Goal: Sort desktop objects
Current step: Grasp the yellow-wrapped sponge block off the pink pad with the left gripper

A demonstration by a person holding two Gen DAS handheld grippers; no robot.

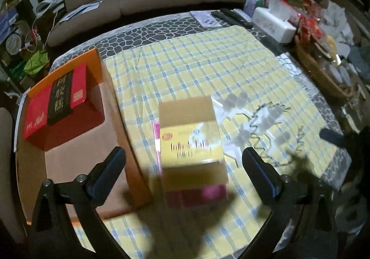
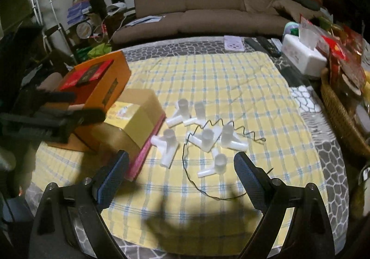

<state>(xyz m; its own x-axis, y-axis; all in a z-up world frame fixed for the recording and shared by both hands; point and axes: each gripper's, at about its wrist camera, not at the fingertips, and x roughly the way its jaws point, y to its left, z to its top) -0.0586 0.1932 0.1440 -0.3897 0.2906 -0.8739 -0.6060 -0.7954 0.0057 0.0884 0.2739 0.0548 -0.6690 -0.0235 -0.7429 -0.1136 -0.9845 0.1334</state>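
Note:
A yellow and brown carton (image 1: 192, 141) with a pink edge lies on the yellow checked cloth (image 1: 198, 67), blurred, just beyond my open, empty left gripper (image 1: 183, 162). It also shows in the right wrist view (image 2: 136, 118). An orange open box (image 1: 69, 125) to its left holds a red box (image 1: 57, 102). Several white pipe fittings (image 2: 205, 136) and a thin zigzag wire (image 2: 208, 155) lie on the cloth ahead of my open, empty right gripper (image 2: 181, 166). The left gripper shows at the left edge of the right wrist view (image 2: 62, 108).
A white tissue box (image 2: 303, 55), remote controls (image 2: 266, 45) and a wicker basket (image 2: 340, 108) full of packets crowd the right side of the table. A brown sofa (image 2: 208, 4) stands behind. Clutter fills the floor at the left.

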